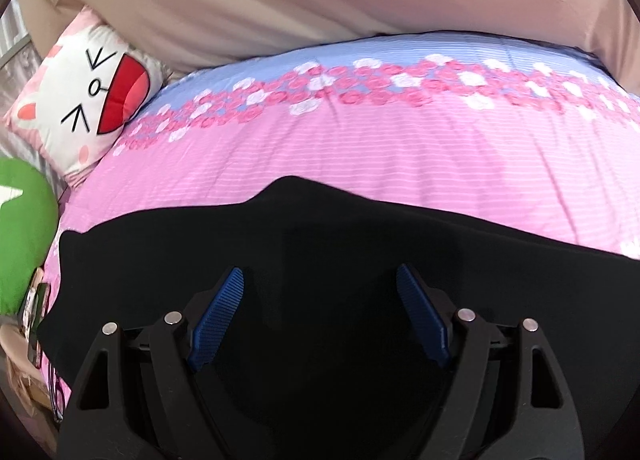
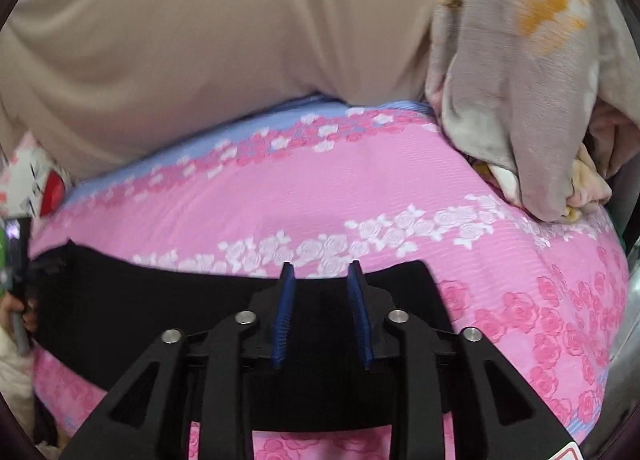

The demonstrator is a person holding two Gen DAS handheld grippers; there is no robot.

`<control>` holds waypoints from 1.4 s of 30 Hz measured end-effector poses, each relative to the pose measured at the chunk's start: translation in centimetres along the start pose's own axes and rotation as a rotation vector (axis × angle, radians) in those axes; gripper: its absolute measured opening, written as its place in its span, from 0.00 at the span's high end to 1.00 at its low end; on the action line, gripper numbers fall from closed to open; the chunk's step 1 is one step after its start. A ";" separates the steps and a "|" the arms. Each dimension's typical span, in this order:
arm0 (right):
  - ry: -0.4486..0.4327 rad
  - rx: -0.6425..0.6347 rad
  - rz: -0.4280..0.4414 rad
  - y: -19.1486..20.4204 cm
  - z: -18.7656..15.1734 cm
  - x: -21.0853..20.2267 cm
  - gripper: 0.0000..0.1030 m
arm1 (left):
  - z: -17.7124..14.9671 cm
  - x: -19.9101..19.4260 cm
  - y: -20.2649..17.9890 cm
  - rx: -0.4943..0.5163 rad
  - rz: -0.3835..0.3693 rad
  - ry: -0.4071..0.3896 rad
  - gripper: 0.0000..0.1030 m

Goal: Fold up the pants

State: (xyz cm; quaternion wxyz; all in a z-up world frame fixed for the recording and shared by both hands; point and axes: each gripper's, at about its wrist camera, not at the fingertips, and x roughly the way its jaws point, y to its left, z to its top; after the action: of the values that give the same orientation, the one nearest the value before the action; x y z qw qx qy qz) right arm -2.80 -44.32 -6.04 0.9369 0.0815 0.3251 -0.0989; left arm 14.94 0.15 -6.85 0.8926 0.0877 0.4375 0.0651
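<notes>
Black pants (image 1: 312, 244) lie flat across the pink bedsheet (image 1: 360, 156), both grippers over them.

Left gripper (image 1: 320, 276) gapes wide, right gripper (image 2: 320, 272) narrower, neither holding cloth; a one-layer pinch could skew the fold.

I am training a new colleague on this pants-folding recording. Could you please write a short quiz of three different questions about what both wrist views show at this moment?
1. True or false: the left hand-held gripper has its jaws spread wide over the black pants.
2. Multiple choice: in the left wrist view, what lies at the far left of the pink floral bedsheet? A) a cat-face pillow B) a laptop C) a shoe
3. Fill in: in the right wrist view, the right hand-held gripper points at the pants' far ____, where black fabric meets the pink sheet.

Key: 1 true; 2 A; 3 edge.
</notes>
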 end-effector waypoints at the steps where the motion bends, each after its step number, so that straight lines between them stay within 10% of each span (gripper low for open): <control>1: 0.030 0.006 -0.019 0.7 -0.5 0.8 0.71 | -0.1 -0.4 0.7 -0.014 -0.007 -0.005 0.26; 13: 0.073 0.298 -0.147 -5.0 -8.2 -3.0 0.67 | -1.7 0.6 7.3 -0.013 0.070 0.006 0.17; 23: 0.074 0.301 -0.244 -6.4 -7.5 -0.4 0.56 | -0.3 2.0 7.7 -0.022 0.064 -0.002 0.15; 24: 0.072 0.315 -0.218 -6.6 -7.1 0.0 0.60 | -0.3 1.7 7.7 -0.021 0.067 -0.008 0.15; 25: 0.073 0.321 -0.194 -6.7 -6.7 0.4 0.88 | -0.3 1.3 7.6 -0.022 0.073 -0.018 0.17; 30: 0.044 0.276 -0.229 -6.4 -5.0 -0.4 0.90 | -0.3 -1.2 6.8 -0.012 0.033 -0.064 0.17; 42: -0.031 0.339 -0.310 -6.3 -5.6 -5.3 0.67 | -1.6 -4.5 7.0 -0.054 -0.061 -0.107 0.14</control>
State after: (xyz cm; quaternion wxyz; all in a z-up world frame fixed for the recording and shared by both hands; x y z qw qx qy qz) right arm -11.66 -48.50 -7.59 0.8884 0.1853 0.2979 -0.2960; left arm 10.69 6.25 -2.89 0.9182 0.0536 0.3899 0.0450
